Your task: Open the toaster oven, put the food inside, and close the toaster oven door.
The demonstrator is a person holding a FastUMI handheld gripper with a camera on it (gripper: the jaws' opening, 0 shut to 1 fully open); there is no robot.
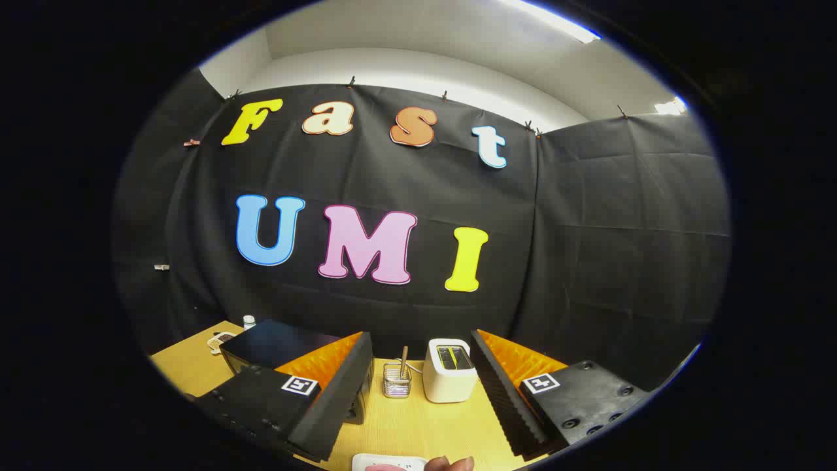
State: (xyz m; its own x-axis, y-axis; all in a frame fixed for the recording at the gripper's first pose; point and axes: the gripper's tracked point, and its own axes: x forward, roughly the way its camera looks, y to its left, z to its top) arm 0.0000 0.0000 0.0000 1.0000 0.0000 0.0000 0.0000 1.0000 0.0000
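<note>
My gripper [418, 392] is open, its two fingers [333, 392] spread wide above a wooden table [418, 425] with nothing between them. A black toaster oven [274, 343] sits to the left, partly hidden behind the left finger; I cannot tell how its door stands. Close below, between the fingers, lies a white plate [386, 463] with a pinkish piece of food [386, 468] on it, and a person's fingertips [450, 464] show beside it.
A white pop-up toaster [450, 369] stands on the table beyond the fingers, with a small wire holder [397, 381] carrying a stick to its left. A small white bottle [249, 321] and a flat round item [221, 340] lie at the far left of the table.
</note>
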